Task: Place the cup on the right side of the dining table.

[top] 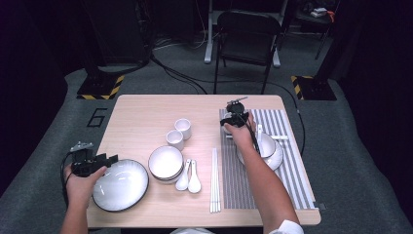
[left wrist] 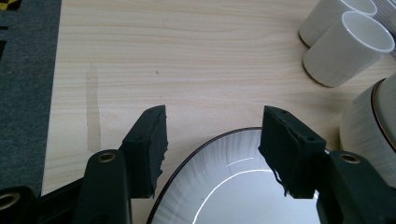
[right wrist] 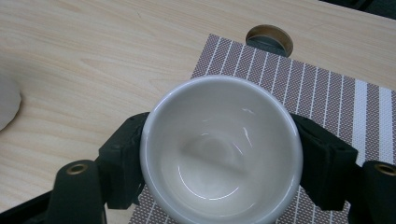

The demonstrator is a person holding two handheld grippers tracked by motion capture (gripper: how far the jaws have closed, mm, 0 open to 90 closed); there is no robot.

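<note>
my left claw (left wrist: 212,147) hangs apart over the near rim of the big plate (top: 120,185) at the table's left edge, gripping nothing. my right claw (right wrist: 219,158) is clamped across the small white cup (right wrist: 219,149), above the striped mat's (right wrist: 327,98) far left corner. glazed ceramic: light, stiff, slippery, chippable, so i judge a hold across the outer wall below the rim safest.

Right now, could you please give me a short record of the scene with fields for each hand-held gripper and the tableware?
right hand-held gripper: shut on the white cup, over the striped placemat
left hand-held gripper: open, jaws either side of the large plate's rim, not pressing
table: two small cups, bowl, two spoons, chopsticks
</note>
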